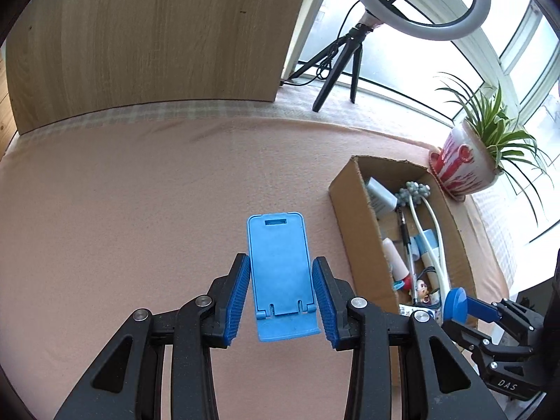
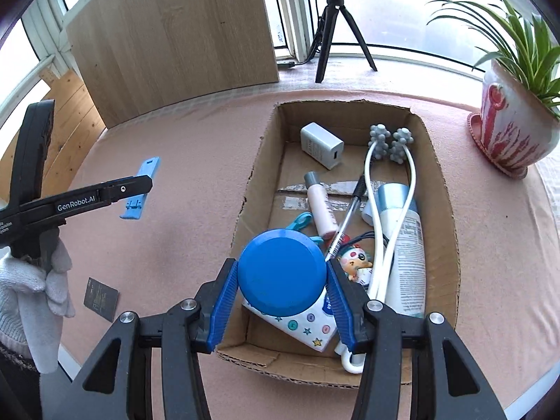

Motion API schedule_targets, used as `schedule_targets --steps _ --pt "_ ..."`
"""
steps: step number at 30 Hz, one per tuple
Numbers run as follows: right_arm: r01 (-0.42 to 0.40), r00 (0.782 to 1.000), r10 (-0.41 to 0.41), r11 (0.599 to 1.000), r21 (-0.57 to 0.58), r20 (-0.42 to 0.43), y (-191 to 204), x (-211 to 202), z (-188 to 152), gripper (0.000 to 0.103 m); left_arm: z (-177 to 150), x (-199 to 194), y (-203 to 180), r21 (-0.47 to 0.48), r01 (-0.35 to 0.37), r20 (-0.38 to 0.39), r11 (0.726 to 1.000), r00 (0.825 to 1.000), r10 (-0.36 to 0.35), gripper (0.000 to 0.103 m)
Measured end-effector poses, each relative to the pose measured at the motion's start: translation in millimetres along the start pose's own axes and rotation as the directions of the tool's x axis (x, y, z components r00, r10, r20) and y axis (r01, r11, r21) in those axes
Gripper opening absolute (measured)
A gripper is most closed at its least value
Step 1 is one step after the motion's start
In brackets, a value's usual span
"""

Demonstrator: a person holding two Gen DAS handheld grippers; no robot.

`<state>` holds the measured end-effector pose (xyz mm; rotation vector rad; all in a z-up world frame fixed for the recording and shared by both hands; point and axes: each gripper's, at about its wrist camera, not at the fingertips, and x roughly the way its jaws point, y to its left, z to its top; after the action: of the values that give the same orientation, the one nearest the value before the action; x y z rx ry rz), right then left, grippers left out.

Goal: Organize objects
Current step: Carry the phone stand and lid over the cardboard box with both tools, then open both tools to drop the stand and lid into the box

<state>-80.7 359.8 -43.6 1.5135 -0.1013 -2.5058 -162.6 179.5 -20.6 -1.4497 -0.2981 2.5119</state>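
— Held aloft over the pink cloth (image 1: 122,192): a blue phone stand (image 1: 280,273), pinched flat by its long edges in the left gripper (image 1: 281,301), pads tight against both sides. Seen edge-on from the right wrist view, clear of the cloth, well left of the box.

— And on the other side: a round blue disc (image 2: 281,273), clamped across its width in the right gripper (image 2: 281,297), poised over the near end of the cardboard box (image 2: 451,245). Pads bearing on the rim at both sides.

— Gripped by the edges, presumably, to keep broad faces free for a clean drop.

— Likely. Box already well stocked: grey charger (image 2: 322,145), white roller massager (image 2: 388,140), cosmetic tube (image 2: 320,206), spray can (image 2: 407,241), pen (image 2: 346,220), small doll (image 2: 355,260), patterned white item (image 2: 304,325) under the disc.

— Left out so far: a small dark card (image 2: 101,297), flat on the cloth near the gloved hand (image 2: 31,280).

— Off to the side and seemingly no part of the sorting: potted plant (image 2: 514,129), tripod (image 2: 336,28), wooden panel (image 2: 168,35).

— Probable next step: disc released into the box, stand carried across after it. Little free floor at the near end; risk of the disc landing tilted on the clutter.
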Motion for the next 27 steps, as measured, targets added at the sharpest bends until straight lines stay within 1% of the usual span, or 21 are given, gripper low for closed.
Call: schedule_targets --steps 3,5,12,16,18,20,21,23,24,25,26,27 --pt "0.003 1.0 -0.003 1.0 0.018 0.003 -12.5 -4.3 -3.1 0.046 8.8 4.6 -30.1 0.037 0.031 0.004 0.999 0.999 -0.031 0.04" --pt "0.0 1.0 0.0 1.0 0.026 0.004 -18.4 -6.5 -5.3 0.046 11.9 11.3 -48.5 0.049 0.055 -0.006 0.997 0.998 -0.055 0.04" --pt "-0.013 1.0 0.013 0.999 0.033 0.002 -30.6 -8.6 -12.0 0.046 16.4 34.9 -101.6 0.113 0.088 -0.035 0.99 0.996 -0.085 0.04" --pt "-0.02 1.0 0.02 0.999 0.028 -0.004 -33.6 -7.9 -14.2 0.046 18.5 47.9 -122.1 0.132 0.089 -0.048 0.987 0.995 -0.084 0.04" --pt "-0.021 1.0 0.022 0.999 0.026 -0.006 -34.1 -7.1 -14.8 0.046 18.3 54.9 -126.2 0.132 0.086 -0.057 0.988 0.995 -0.079 0.04" --pt "-0.024 1.0 0.025 0.999 0.022 -0.006 -34.2 -6.4 -14.6 0.046 19.4 58.3 -127.9 0.129 0.077 -0.048 0.989 0.996 -0.072 0.041" --pt "-0.028 1.0 0.028 0.999 0.016 -0.002 -33.8 -6.6 -14.1 0.046 19.9 59.8 -127.4 0.123 0.081 -0.051 0.989 0.996 -0.075 0.042" --pt "-0.025 1.0 0.025 1.0 0.007 0.01 -32.7 -8.2 -13.5 0.047 20.8 60.7 -125.6 0.11 0.095 -0.062 0.989 0.994 -0.088 0.056" --pt "-0.025 1.0 0.025 1.0 0.003 0.014 -32.2 -8.9 -13.1 0.049 20.8 59.5 -124.7 0.108 0.091 -0.058 0.99 0.995 -0.085 0.059" --pt "-0.029 0.999 0.029 1.0 0.004 0.018 -32.4 -9.9 -12.8 0.052 20.7 58.2 -123.6 0.108 0.085 -0.054 0.99 0.995 -0.08 0.063" --pt "-0.031 0.999 0.031 0.999 0.006 0.024 -32.9 -10.7 -12.5 0.057 20.8 56.1 -122.1 0.106 0.081 -0.051 0.991 0.996 -0.076 0.064" --pt "-0.031 0.999 0.031 1.0 0.007 0.028 -33.7 -11.1 -12.0 0.059 20.5 54.4 -120.6 0.104 0.077 -0.05 0.992 0.996 -0.072 0.064"
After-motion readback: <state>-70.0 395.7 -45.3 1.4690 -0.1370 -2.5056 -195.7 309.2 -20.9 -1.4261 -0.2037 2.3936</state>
